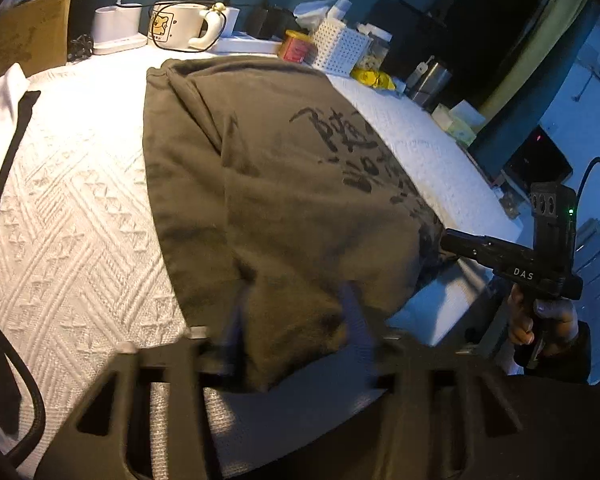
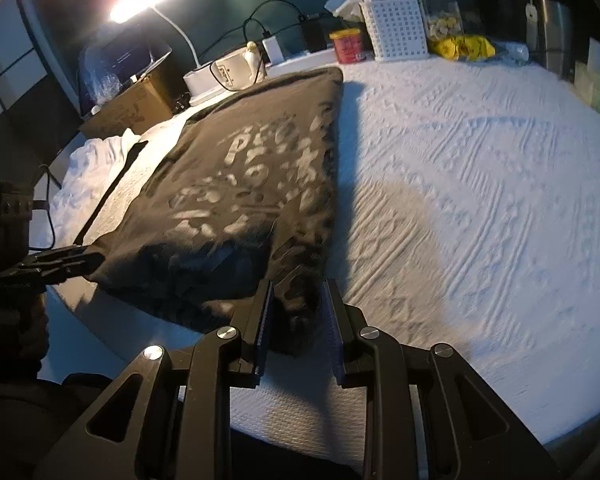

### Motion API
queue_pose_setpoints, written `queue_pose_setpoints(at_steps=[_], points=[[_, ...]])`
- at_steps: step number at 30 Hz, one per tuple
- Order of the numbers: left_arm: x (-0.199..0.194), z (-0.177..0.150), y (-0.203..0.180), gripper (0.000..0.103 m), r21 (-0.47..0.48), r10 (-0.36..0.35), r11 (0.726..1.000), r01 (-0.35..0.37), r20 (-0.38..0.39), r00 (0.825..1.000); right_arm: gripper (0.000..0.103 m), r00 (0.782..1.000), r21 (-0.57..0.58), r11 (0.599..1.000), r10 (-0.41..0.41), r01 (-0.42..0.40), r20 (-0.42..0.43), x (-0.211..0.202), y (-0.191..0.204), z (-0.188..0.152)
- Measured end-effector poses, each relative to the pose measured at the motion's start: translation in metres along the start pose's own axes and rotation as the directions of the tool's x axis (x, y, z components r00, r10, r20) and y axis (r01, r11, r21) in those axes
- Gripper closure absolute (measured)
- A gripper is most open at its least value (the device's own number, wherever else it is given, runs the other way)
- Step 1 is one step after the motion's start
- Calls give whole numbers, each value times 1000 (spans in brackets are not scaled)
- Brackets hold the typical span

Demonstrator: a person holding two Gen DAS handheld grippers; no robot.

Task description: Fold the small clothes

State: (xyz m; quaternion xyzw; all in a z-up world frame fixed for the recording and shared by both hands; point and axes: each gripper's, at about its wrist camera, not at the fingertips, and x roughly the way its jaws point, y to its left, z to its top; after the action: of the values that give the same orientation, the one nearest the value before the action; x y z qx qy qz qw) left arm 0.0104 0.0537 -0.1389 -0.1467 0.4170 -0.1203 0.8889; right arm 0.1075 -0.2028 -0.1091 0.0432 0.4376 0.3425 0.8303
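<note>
While angled down | left gripper point(image 1: 296, 320) pinching shirt point(image 1: 260, 184) | right gripper point(image 2: 298, 316) likewise

Left tool point(image 1: 296, 320) and right tool point(image 2: 298, 312) angle downward, jaws clamped on fabric; a hand point(image 1: 548, 320) holds the right one.

Olive-brown garment point(image 1: 284, 216): soft matt cloth, printed lettering. White table cover point(image 2: 480, 200): woven, raised pattern, rough. White basket point(image 2: 396, 30): perforated plastic. Black gripper point(image 2: 298, 320): matt plastic, shiny metal pins.

White textured table cover point(image 2: 480, 184) — olive printed garment point(image 1: 284, 208) lying on it, white cloth point(image 1: 0, 120) at edge
</note>
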Motion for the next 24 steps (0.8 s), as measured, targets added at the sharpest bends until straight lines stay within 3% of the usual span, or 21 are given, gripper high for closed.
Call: queue_pose_setpoints(at_steps=[2,4,8,12,18,24], points=[[-4,0,0,100,-5,-7,1000,7,12,1000,77,1000,-6,1000,-3,3,22,1,3,-4],[-14,2,1,102,-7,-7,1000,7,43,999,96,999,9,1000,14,-15,38,-1,0,-6],[-25,4,2,102,-12,-15,1000,16,63,998,97,996,2,999,43,-43,73,-14,-6,-5],[-15,-5,5,102,-10,4,1000,-4,9,1000,97,997,-40,998,40,-38,64,-21,-1,-5],[-8,-17,10,102,-22,-2,1000,2,-24,1000,97,1000,-83,996,-15,17,14,-9,3,-17],[-9,-14,0,101,29,51,998,-50,-31,998,95,997,-139,987,-75,75,3,-8,11,-18]])
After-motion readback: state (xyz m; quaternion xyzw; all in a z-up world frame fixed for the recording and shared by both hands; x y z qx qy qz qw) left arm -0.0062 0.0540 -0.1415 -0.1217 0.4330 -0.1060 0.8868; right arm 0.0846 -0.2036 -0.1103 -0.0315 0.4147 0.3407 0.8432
